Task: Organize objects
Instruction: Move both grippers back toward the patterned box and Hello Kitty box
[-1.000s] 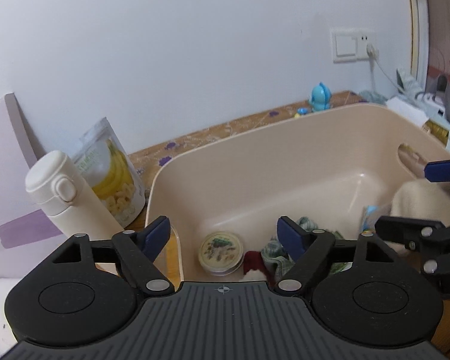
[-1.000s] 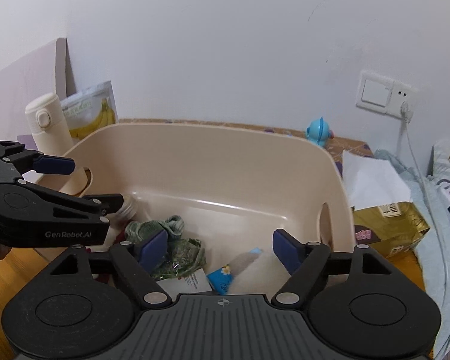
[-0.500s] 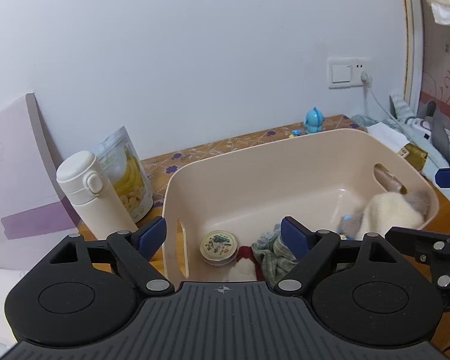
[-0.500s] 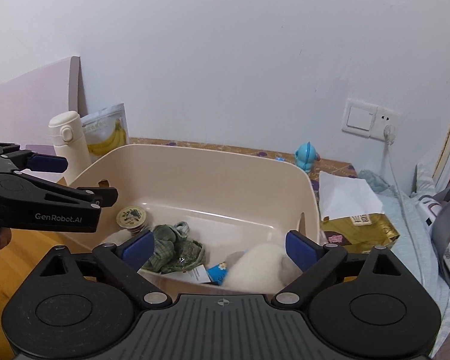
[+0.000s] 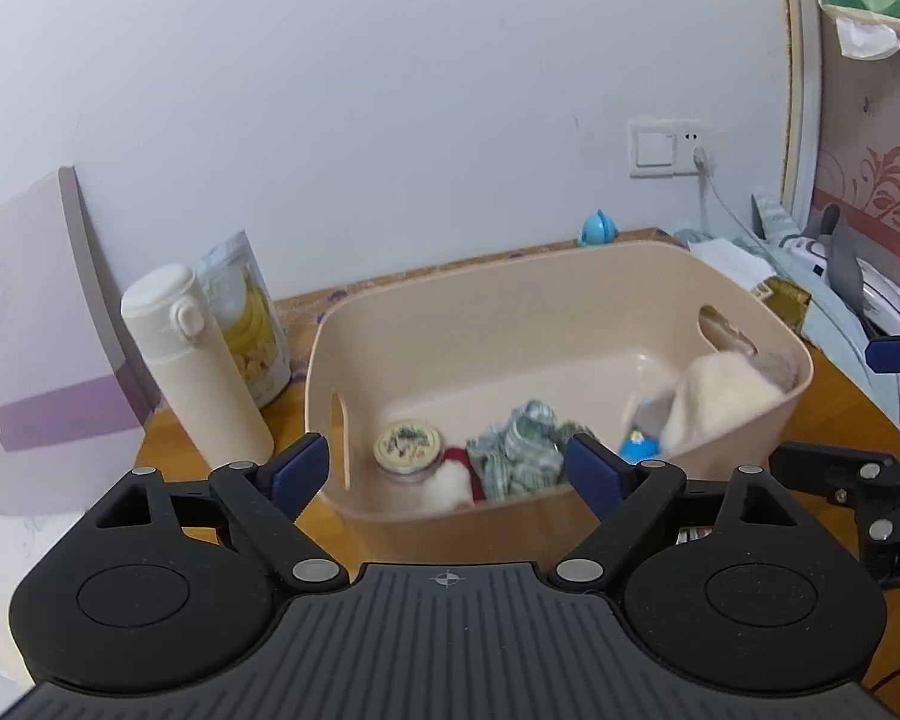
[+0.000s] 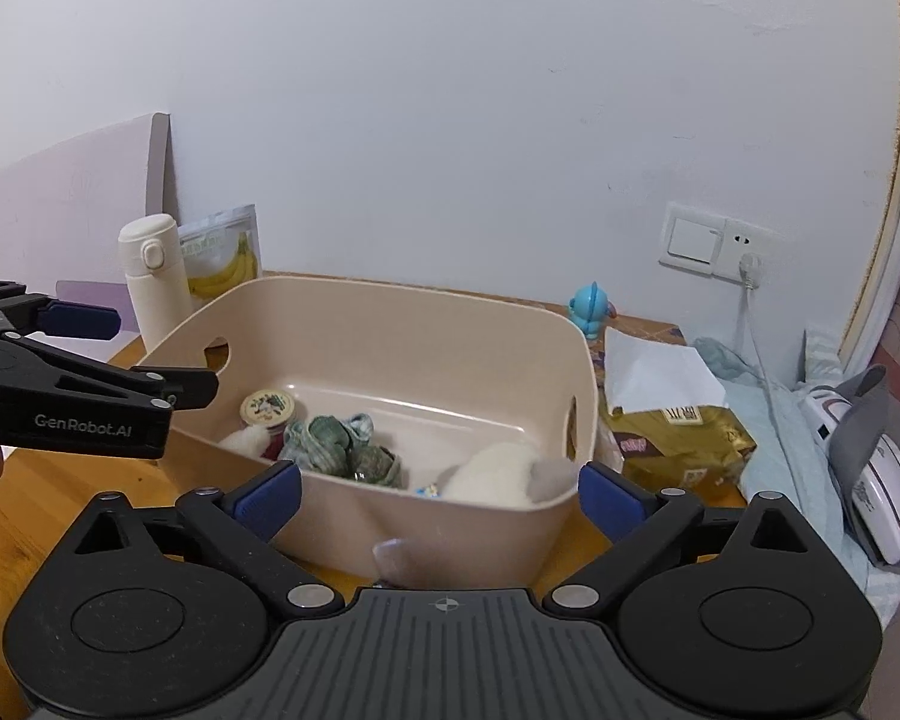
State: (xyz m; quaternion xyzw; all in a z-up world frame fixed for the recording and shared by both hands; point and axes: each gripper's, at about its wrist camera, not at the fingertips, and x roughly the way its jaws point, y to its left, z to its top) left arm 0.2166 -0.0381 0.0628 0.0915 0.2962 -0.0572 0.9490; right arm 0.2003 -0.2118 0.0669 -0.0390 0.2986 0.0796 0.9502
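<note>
Beige plastic bin straight ahead of both claws, standing on a wooden table against a white wall. Inside, toward the left claw's side: a round tin with a printed lid, a red-and-white soft item just beside it, and a bundle of green striped cloth near the middle. Toward the right claw's side: a cream fluffy item leaning into the bin's corner, with a small blue packet next to it.

Left claw set back from the bin's near wall, jaws spread, just been widening, nothing between the blue pads. Right claw likewise back from the near rim, jaws at full spread, just been widening, nothing between them.

Beyond the left claw's left finger: a cream flask, upright, close beside the bin, and a pouch with bananas printed on it behind it. Left of those, a pale board with a purple stripe leaning on the wall.

Beyond the right claw's right finger: a gold packet with white paper on top, just beside the bin. Behind the bin's far corner, a small blue toy figure. On the wall above, a switch and socket plate with a plug in it.
</note>
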